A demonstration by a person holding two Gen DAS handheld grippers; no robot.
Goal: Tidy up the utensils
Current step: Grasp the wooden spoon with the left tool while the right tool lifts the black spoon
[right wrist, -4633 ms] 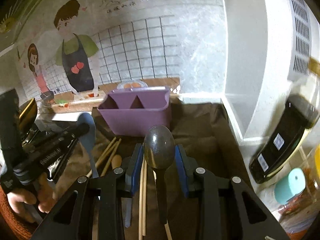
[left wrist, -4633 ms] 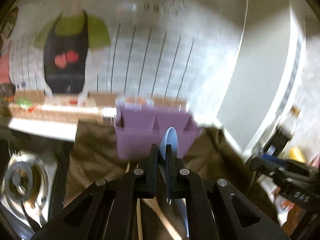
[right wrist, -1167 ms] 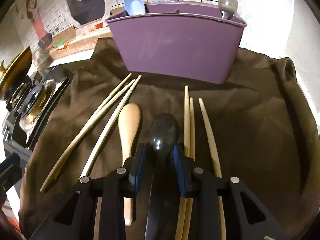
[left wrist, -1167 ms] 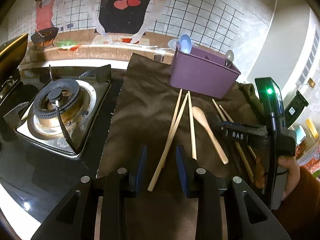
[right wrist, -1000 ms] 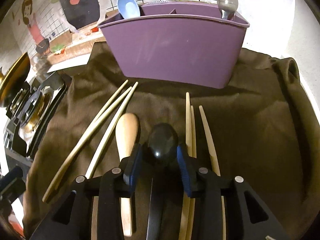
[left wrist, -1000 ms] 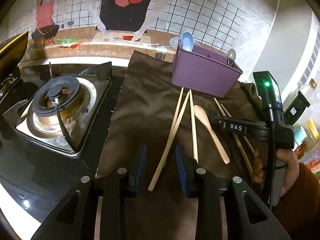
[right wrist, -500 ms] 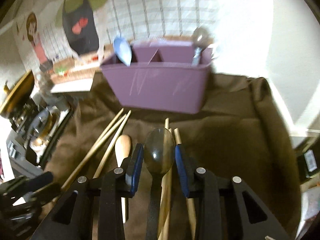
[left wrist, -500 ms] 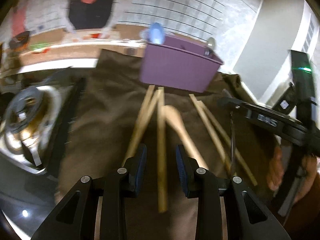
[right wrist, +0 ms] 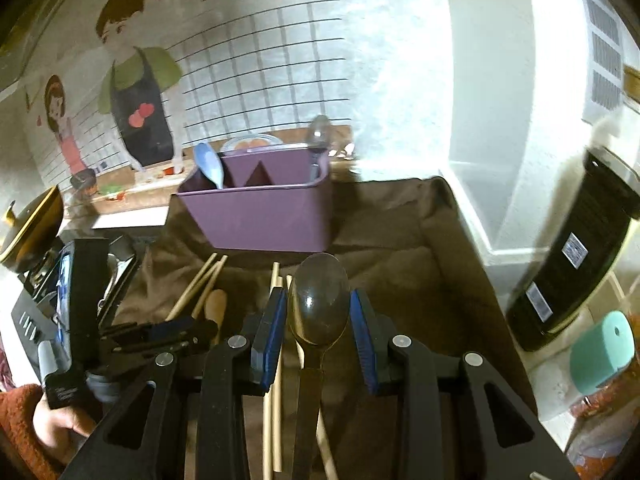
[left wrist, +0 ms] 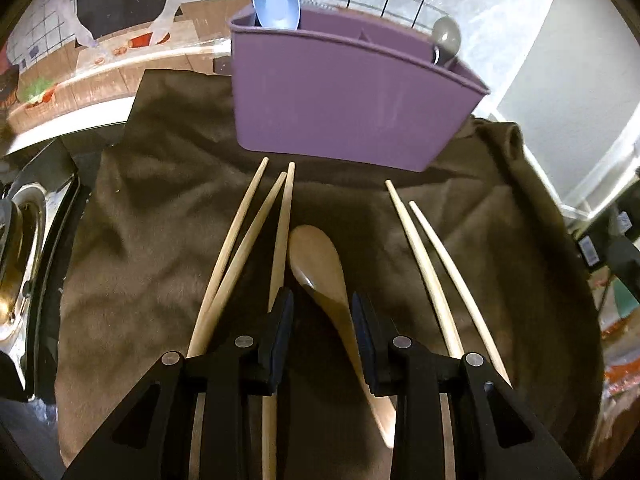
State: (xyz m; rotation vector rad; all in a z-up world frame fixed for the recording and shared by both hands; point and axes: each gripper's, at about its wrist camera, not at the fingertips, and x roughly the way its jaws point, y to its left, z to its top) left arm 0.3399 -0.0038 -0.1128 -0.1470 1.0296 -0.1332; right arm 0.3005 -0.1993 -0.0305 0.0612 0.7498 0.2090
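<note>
A purple caddy (left wrist: 344, 96) stands on a brown cloth (left wrist: 132, 216); it holds a blue spoon (left wrist: 277, 2) at its left end and a grey spoon (left wrist: 446, 38) at its right. Wooden chopsticks (left wrist: 248, 240) and a wooden spoon (left wrist: 324, 268) lie in front of it. My left gripper (left wrist: 323, 320) is open, low over the cloth, its jaws either side of the wooden spoon's neck. My right gripper (right wrist: 319, 320) is shut on a dark grey spoon (right wrist: 318, 300), held above the cloth in front of the caddy (right wrist: 260, 212).
A gas stove (left wrist: 16, 248) lies left of the cloth. A white appliance (right wrist: 520, 100), a dark bottle (right wrist: 576, 264) and a teal-lidded jar (right wrist: 600, 348) stand at the right. A decorated tiled wall (right wrist: 240, 68) is behind the caddy.
My left gripper moved forward and down to straddle the wooden spoon. My right gripper closed on the dark spoon and lifted it off the cloth.
</note>
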